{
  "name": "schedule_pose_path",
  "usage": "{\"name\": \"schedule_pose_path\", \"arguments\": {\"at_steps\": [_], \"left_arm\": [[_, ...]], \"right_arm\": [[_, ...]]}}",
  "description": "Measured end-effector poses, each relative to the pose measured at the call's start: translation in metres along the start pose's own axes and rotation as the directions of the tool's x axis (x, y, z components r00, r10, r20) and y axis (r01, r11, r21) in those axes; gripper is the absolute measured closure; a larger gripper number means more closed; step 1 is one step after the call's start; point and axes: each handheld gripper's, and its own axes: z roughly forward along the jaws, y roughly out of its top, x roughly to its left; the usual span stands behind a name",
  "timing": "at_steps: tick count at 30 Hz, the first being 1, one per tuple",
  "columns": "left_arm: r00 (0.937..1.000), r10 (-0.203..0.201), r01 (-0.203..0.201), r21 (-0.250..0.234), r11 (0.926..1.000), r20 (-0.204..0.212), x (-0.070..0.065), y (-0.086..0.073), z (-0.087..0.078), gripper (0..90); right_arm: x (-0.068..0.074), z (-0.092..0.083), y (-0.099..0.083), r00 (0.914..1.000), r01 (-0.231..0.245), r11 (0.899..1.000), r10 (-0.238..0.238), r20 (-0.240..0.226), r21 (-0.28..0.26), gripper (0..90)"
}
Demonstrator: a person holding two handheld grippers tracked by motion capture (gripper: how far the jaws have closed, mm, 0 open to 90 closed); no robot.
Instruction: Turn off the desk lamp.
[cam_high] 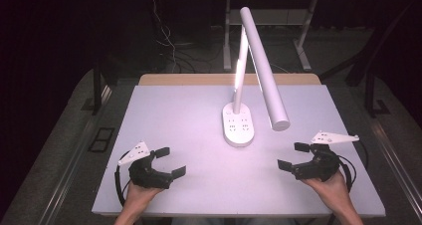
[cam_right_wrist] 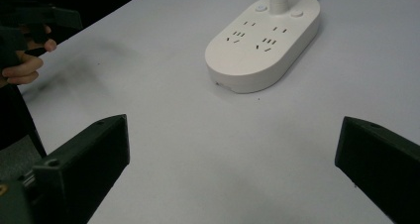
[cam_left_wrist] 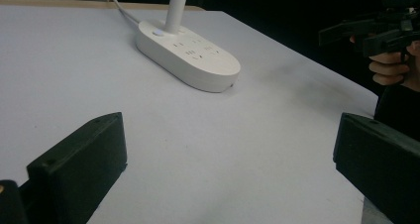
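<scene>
Left gripper (cam_high: 169,161), black two-jaw tool in the person's left hand (cam_high: 137,195), sits low at the near left of the table with its jaws spread wide and nothing between them. Right gripper (cam_high: 292,157), held in the right hand (cam_high: 332,185), mirrors it at the near right, jaws likewise spread and empty. Both point inward and forward, toward the lamp base; judged as a ready stance, each tool kept clear of the work with room to approach from its own side.

Pale grey rectangular table top (cam_high: 174,110) is bare between the grippers, so neither tool touches anything.

White oval plastic lamp base with built-in power sockets (cam_high: 239,128) stands flat near the table's middle, well apart from both grippers, between them and farther off. In the right gripper view the base (cam_right_wrist: 262,40) shows two round buttons flanking the stem; probably the reason both tools face it.

White upright lamp stem (cam_high: 240,70) rises from the far end of the base. White tubular lamp head (cam_high: 263,68) slopes down from the top joint toward the near right, overhanging the table beside the base; it is lit, which brightens the surface beneath.

White cable (cam_left_wrist: 121,8) leaves the base toward the far edge.
</scene>
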Motion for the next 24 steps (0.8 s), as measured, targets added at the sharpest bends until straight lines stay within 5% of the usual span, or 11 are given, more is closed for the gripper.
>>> {"name": "schedule_pose_path", "arguments": {"at_steps": [24], "left_arm": [[1.0, -0.006, 0.006, -0.003, 1.0, -0.001, 0.0, 0.0, 0.0, 0.0]], "right_arm": [[-0.003, 0.009, 0.043, 0.9989, 0.043, 0.999, -0.043, -0.018, 0.028, 4.2]]}}
